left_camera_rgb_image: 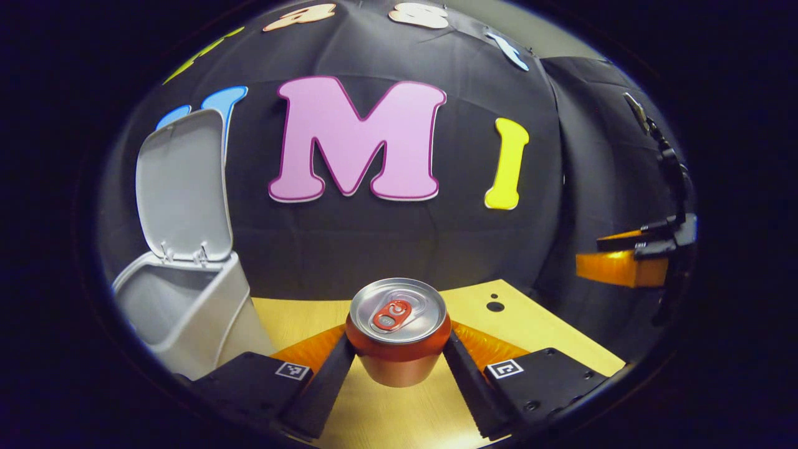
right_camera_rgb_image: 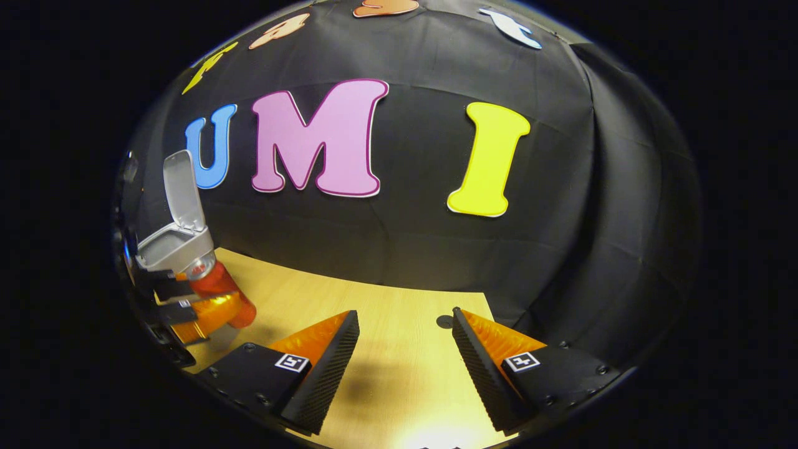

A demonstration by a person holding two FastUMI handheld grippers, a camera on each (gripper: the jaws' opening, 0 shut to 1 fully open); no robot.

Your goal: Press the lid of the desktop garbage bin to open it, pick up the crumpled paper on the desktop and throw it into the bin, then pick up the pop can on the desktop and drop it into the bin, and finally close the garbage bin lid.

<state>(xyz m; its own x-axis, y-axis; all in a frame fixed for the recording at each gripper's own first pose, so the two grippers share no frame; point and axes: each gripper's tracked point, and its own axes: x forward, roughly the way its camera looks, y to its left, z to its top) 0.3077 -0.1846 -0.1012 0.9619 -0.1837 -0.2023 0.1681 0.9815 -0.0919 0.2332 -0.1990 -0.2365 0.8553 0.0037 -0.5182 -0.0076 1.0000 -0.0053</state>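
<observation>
A red pop can (left_camera_rgb_image: 399, 340) with a silver top is held upright, raised off the wooden table (left_camera_rgb_image: 536, 324); my left gripper (left_camera_rgb_image: 399, 355) is shut on its sides. The grey garbage bin (left_camera_rgb_image: 187, 305) stands at the left with its lid (left_camera_rgb_image: 181, 187) swung up. In the right gripper view the same can (right_camera_rgb_image: 221, 293) and the left gripper (right_camera_rgb_image: 187, 308) show far left, just before the bin (right_camera_rgb_image: 174, 246). My right gripper (right_camera_rgb_image: 405, 346) hangs open over the table (right_camera_rgb_image: 349, 305), with nothing between its fingers.
In the left gripper view the right gripper (left_camera_rgb_image: 629, 259) shows at the far right against the black cloth wall. A small dark hole (left_camera_rgb_image: 495, 306) marks the tabletop near its back right edge.
</observation>
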